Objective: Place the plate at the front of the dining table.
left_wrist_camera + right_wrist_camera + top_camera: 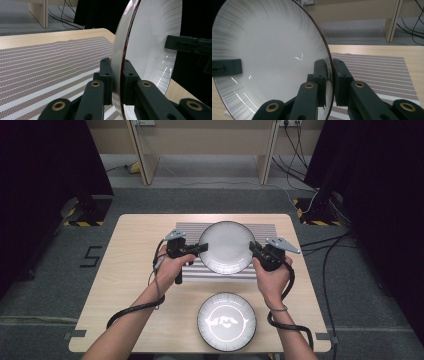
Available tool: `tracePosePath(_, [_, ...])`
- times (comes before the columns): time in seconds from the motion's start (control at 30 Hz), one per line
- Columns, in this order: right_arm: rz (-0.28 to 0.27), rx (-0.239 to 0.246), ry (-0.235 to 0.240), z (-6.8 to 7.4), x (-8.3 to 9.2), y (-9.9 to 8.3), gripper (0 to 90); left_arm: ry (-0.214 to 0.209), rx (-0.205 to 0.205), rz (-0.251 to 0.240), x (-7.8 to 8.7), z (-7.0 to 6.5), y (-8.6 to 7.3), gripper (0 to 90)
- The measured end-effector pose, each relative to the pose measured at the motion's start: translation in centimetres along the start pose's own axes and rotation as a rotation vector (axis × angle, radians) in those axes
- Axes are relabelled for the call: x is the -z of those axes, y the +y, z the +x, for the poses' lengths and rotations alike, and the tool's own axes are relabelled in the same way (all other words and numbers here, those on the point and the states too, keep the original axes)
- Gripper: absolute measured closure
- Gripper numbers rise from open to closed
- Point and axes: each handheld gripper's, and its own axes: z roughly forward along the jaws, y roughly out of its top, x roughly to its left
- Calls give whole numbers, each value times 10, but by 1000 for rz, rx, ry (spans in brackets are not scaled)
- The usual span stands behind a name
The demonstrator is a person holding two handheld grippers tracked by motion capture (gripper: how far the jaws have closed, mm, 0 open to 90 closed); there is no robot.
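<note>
A white plate (226, 246) with a dark rim is held above the striped placemat (197, 227), one gripper on each side. My left gripper (202, 248) is shut on its left rim, and my right gripper (251, 247) is shut on its right rim. In the left gripper view the plate (152, 42) stands edge-on between the jaws of the left gripper (117, 82), with the other gripper's jaw at the far rim. In the right gripper view the plate (267, 57) shows its inside face, its rim clamped in the right gripper (329, 82). A second plate (226, 321) with a dark pattern lies near the table's front edge.
The wooden table (125, 285) carries the placemat (37, 65) at its middle back. Cables (127, 310) trail from both grippers over the front of the table. Black stands and floor cables flank the table on both sides.
</note>
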Motion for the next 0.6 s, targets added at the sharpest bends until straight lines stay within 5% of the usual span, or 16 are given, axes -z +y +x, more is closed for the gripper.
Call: tracePosePath(0.6, [0,-8,-4,-2,-7,3,824,8,5,-14,-4,4,5,813])
